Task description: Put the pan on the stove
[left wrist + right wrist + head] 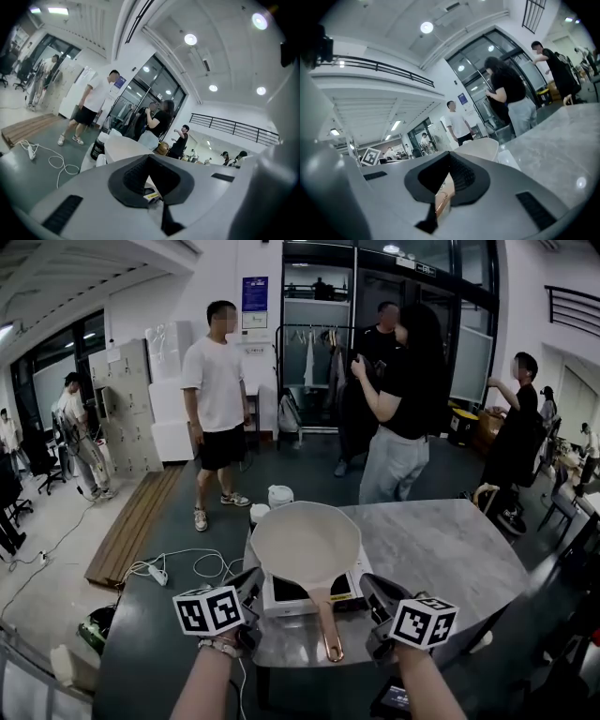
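Note:
A cream pan [305,545] with a copper handle [328,629] sits on the white stove [281,594] at the near end of the grey marble table [450,549]. My left gripper [251,583] hovers just left of the stove, and my right gripper [371,589] just right of it, with the handle between them. Both are shut and hold nothing. From the left gripper view the pan [123,149] rises beyond the shut left gripper [157,187]. The right gripper view shows the pan [480,149] ahead and the handle [443,201] past the shut right gripper [446,187].
Two white cups [279,495] stand behind the pan, and a dark jar [97,149] beside them. Several people stand on the floor beyond the table. A white cable with a power strip [157,574] and wooden boards [131,526] lie on the floor at left.

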A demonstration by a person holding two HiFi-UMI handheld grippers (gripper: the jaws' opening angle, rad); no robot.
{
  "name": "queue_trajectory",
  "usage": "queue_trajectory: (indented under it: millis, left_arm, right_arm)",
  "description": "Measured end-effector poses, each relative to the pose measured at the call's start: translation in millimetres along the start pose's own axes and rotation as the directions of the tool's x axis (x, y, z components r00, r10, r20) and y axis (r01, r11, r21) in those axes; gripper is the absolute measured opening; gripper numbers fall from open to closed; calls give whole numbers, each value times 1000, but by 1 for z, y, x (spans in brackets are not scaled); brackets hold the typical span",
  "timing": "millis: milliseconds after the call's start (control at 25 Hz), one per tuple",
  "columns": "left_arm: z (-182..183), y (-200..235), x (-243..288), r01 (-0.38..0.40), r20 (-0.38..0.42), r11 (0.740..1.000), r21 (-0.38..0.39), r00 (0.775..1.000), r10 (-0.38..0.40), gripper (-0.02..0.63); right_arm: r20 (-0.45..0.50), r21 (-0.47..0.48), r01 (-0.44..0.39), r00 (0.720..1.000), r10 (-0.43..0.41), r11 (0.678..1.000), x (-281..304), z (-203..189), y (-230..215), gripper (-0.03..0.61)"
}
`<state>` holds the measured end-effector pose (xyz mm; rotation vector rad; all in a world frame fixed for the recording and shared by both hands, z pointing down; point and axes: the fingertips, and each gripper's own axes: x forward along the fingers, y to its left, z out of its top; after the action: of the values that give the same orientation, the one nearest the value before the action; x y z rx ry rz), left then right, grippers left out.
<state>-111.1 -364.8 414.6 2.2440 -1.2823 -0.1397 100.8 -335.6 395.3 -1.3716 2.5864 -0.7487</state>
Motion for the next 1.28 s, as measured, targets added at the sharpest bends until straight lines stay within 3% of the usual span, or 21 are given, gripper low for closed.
queue_trajectory:
  millis: [240, 400, 520, 720, 840, 1040, 1280]
  left_arm:
    - [25, -10, -16, -1, 132, 986, 165, 991, -21, 11]
    - [41, -13, -26, -26, 220, 973, 229, 975, -26, 11]
    - [49, -17, -34, -57, 276, 948, 314, 961, -34, 11]
    - [53, -24, -39, -111, 300, 888, 446, 953, -31, 11]
    - [56, -24, -39, -143, 307, 862, 486, 951, -16, 11]
    - [59, -19, -42, -180, 328, 842, 508, 945, 3, 11]
    - [65, -18, -46, -203, 341, 838, 506, 940, 21, 11]
  right_arm:
    - [83, -213, 3, 996, 15, 977, -10, 20, 12, 25]
    - [129, -367, 26, 991, 24, 930, -15, 31, 19, 26]
    - [154, -454, 46, 988, 28, 890, -17, 35, 23, 26]
    - [199, -509, 93, 980, 12, 856, -23, 41, 18, 26]
    - [209, -552, 121, 978, -4, 825, -24, 45, 16, 25]
    - [227, -593, 163, 973, -30, 789, -25, 49, 10, 25]
    - [241, -586, 189, 969, -54, 788, -28, 57, 4, 25]
